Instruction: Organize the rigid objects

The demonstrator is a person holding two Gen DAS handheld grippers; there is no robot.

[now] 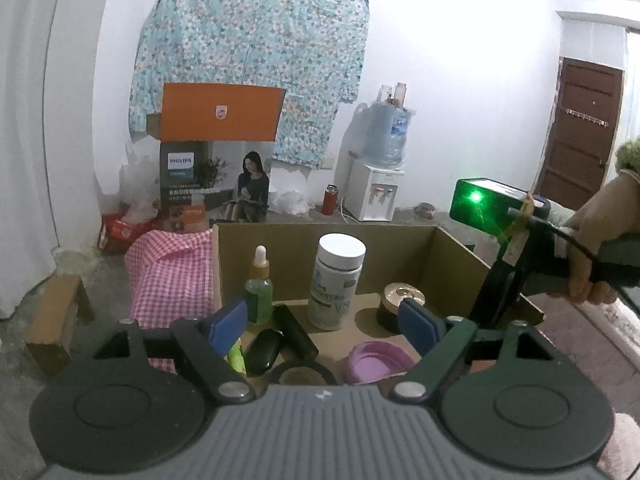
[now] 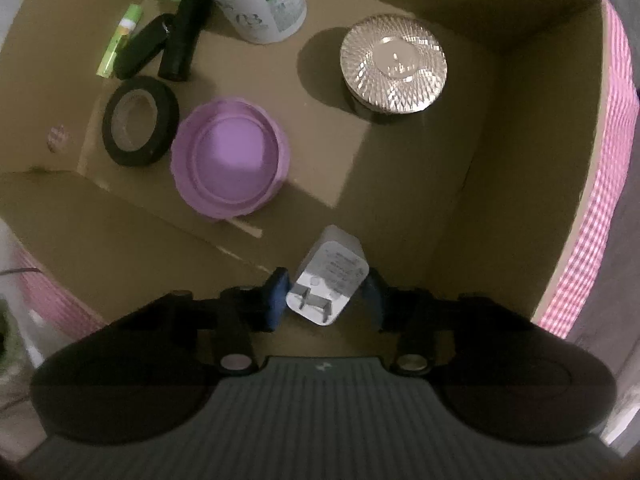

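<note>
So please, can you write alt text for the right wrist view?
The right claw holds a white plug adapter above an open cardboard box. Inside lie a purple lid, a black tape roll and a gold-lidded jar.

I see a white charger [image 2: 326, 276] between blue pads [image 2: 277, 298], a lilac lid [image 2: 230, 160], black tape [image 2: 140, 120], a gold-patterned tin [image 2: 394, 62], a brown box [image 2: 520, 160], pink-checked cloth [image 1: 172, 272], and a floral turquoise curtain [image 1: 248, 52] at upper left.

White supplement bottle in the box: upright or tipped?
Upright. The white bottle stands on its base on the cardboard box floor, white cap on top.
</note>
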